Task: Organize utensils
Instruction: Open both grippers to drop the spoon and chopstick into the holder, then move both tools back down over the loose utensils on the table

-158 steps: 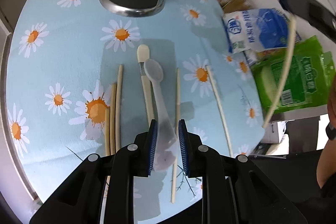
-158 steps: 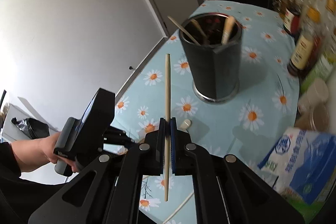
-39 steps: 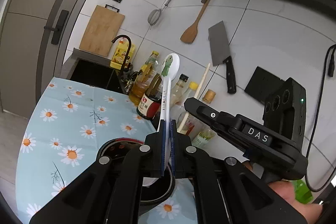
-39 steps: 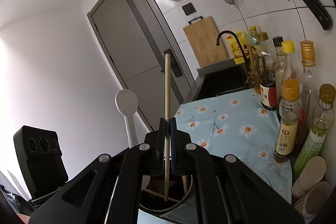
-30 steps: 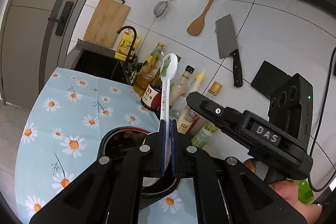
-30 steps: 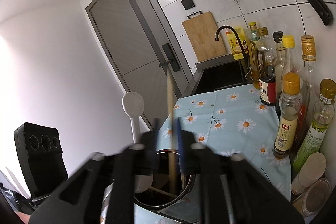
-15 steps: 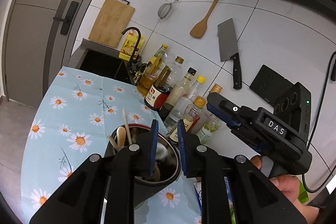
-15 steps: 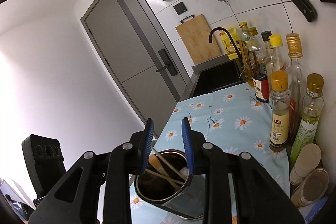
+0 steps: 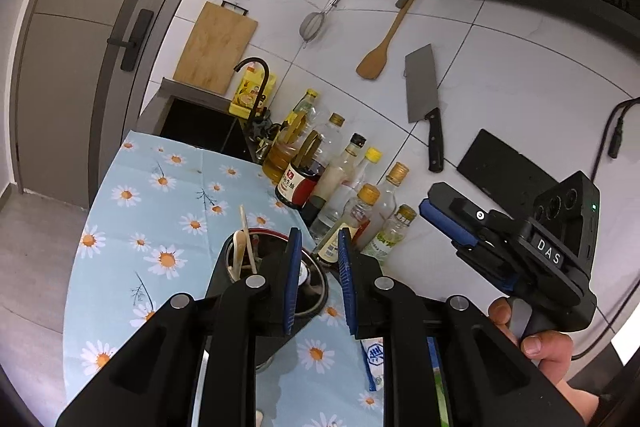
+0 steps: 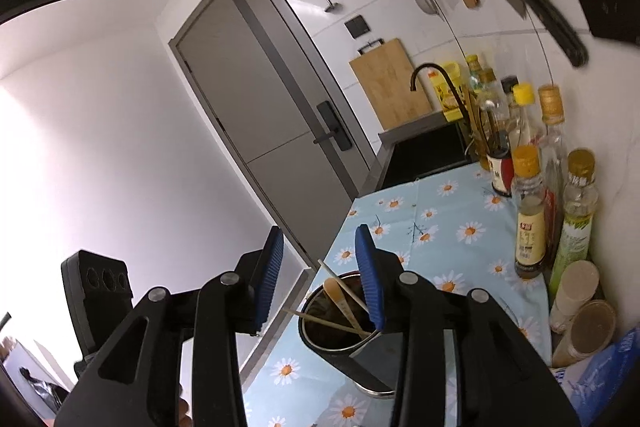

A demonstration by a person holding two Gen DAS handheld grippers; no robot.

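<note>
A dark utensil holder [image 9: 276, 259] stands on the daisy tablecloth [image 9: 132, 219]; it also shows in the right wrist view [image 10: 340, 339]. Wooden chopsticks [image 10: 340, 285] and a wooden spoon [image 10: 334, 289] stick out of it, and they show in the left wrist view too [image 9: 244, 247]. My left gripper [image 9: 318, 281] is open and empty above the holder's rim. My right gripper [image 10: 320, 279] is open and empty above the holder; it appears in the left wrist view at right [image 9: 448, 223]. The white spoon is hidden inside the holder.
Several oil and sauce bottles [image 9: 348, 195] line the wall behind the holder [image 10: 532, 211]. Round lidded jars [image 10: 588, 327] and a blue-white packet [image 9: 374, 359] sit at the right. A sink with a black tap [image 9: 252, 83], a cutting board and a hanging cleaver [image 9: 424, 99] are beyond.
Both grippers opened: the left let the white spoon drop into the holder, the right let its chopstick drop in. Both have since lifted away slightly, jaws wider.
</note>
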